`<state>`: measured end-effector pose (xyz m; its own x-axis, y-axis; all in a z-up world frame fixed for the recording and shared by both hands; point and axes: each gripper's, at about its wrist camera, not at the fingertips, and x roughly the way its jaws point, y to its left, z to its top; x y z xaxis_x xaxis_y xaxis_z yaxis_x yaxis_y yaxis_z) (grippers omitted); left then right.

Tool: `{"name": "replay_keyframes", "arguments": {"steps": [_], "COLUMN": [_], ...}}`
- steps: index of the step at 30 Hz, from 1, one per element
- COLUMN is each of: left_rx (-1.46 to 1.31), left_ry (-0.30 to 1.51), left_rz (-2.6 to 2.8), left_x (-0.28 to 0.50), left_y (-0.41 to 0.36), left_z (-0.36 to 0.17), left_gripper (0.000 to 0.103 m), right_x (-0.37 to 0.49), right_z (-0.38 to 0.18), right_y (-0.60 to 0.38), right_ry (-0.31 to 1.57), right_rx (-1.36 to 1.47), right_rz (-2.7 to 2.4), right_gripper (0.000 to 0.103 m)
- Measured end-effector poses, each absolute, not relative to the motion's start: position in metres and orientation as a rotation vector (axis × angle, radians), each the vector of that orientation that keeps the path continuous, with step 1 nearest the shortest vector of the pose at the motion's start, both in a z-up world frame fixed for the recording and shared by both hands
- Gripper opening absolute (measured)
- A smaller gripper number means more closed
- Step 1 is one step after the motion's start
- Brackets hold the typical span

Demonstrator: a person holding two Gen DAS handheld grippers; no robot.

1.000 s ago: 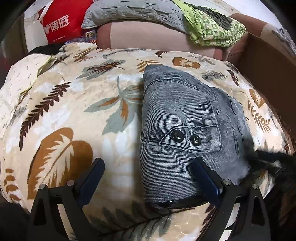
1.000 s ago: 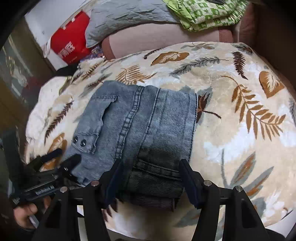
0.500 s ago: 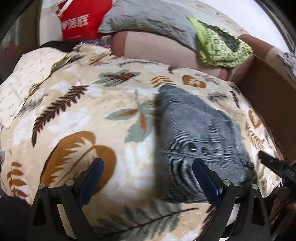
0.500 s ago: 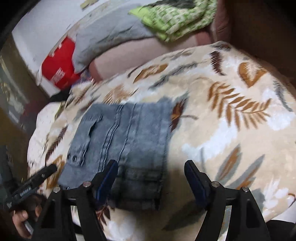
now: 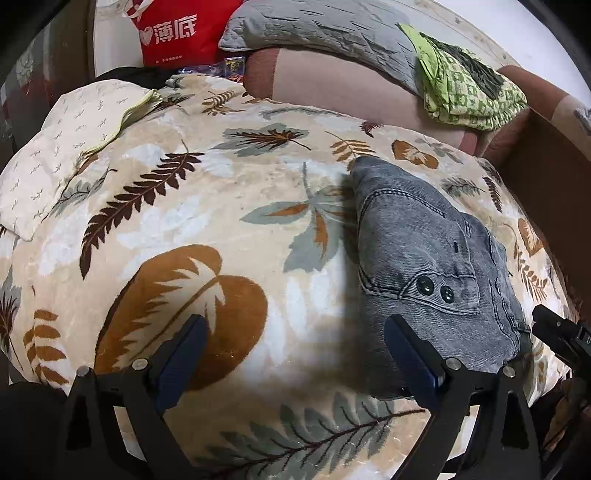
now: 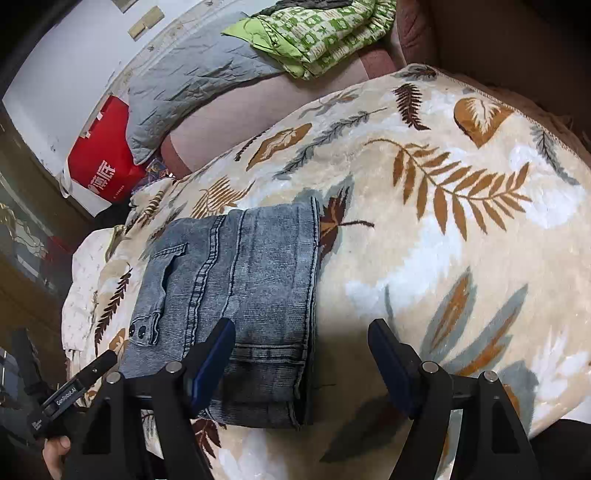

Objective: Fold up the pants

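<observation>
The grey-blue denim pants (image 5: 436,266) lie folded into a compact rectangle on the leaf-print blanket (image 5: 221,229); a pocket flap with two dark snaps faces up. In the right wrist view the pants (image 6: 243,288) sit left of centre. My left gripper (image 5: 295,354) is open and empty, above the blanket to the left of the pants. My right gripper (image 6: 301,358) is open and empty, above the pants' right near edge. The left gripper also shows at the lower left of the right wrist view (image 6: 74,391).
A red bag (image 5: 170,33), a grey quilted cushion (image 5: 317,29) and a green patterned cloth (image 5: 465,88) lie at the back on a pinkish bolster (image 5: 332,85). A brown wooden board (image 5: 546,166) borders the right. A cream pillow (image 5: 55,155) lies left.
Both grippers have pulled back from the folded pants, the left one shifting left and the right one shifting right. The pants stay folded in place.
</observation>
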<state>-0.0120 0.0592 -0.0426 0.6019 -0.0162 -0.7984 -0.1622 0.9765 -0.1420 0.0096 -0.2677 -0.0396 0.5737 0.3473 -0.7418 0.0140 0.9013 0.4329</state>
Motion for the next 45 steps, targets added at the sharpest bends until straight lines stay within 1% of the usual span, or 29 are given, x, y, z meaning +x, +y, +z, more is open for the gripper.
{"name": "replay_keyframes", "arguments": {"steps": [9,16,18,21,24,26,29,34,36,42,45], "left_rx": [-0.244,-0.394,-0.409,-0.452,-0.541,-0.62,-0.677,-0.755,-0.752,-0.65,-0.507], "left_ry": [0.914,0.983,1.007,1.073,1.14,1.188,1.219,1.22,1.222,1.217,1.124], "left_rz": [0.056,-0.097,-0.127,-0.201,-0.282,-0.343,-0.368,-0.373,-0.382,-0.361,-0.219], "left_x": [-0.01,0.026,0.038,0.059,0.077,0.088,0.094,0.102,0.105,0.105,0.091], "left_y": [0.065,0.072,0.068,0.058,0.052,0.049,0.05,0.063,0.058,0.05,0.053], "left_z": [-0.034,-0.03,-0.032,-0.042,-0.054,-0.064,-0.073,-0.081,-0.081,-0.076,-0.058], "left_gripper": [0.096,0.096,0.096,0.096,0.096,0.096,0.096,0.096,0.096,0.096,0.096], "right_x": [0.011,0.037,0.053,0.075,0.092,0.099,0.105,0.11,0.115,0.119,0.107], "right_z": [-0.04,-0.043,-0.05,-0.061,-0.077,-0.081,-0.082,-0.081,-0.084,-0.075,-0.056], "right_y": [-0.279,-0.29,-0.291,-0.287,-0.281,-0.277,-0.271,-0.275,-0.271,-0.26,-0.27], "right_ry": [0.963,1.076,1.151,1.224,1.301,1.32,1.351,1.377,1.384,1.385,1.307], "right_rx": [0.485,0.584,0.63,0.668,0.726,0.74,0.723,0.716,0.712,0.644,0.542], "right_rz": [0.206,0.304,0.355,0.415,0.452,0.462,0.469,0.448,0.443,0.418,0.299], "right_gripper": [0.077,0.077,0.077,0.077,0.077,0.077,0.078,0.077,0.079,0.079,0.079]}}
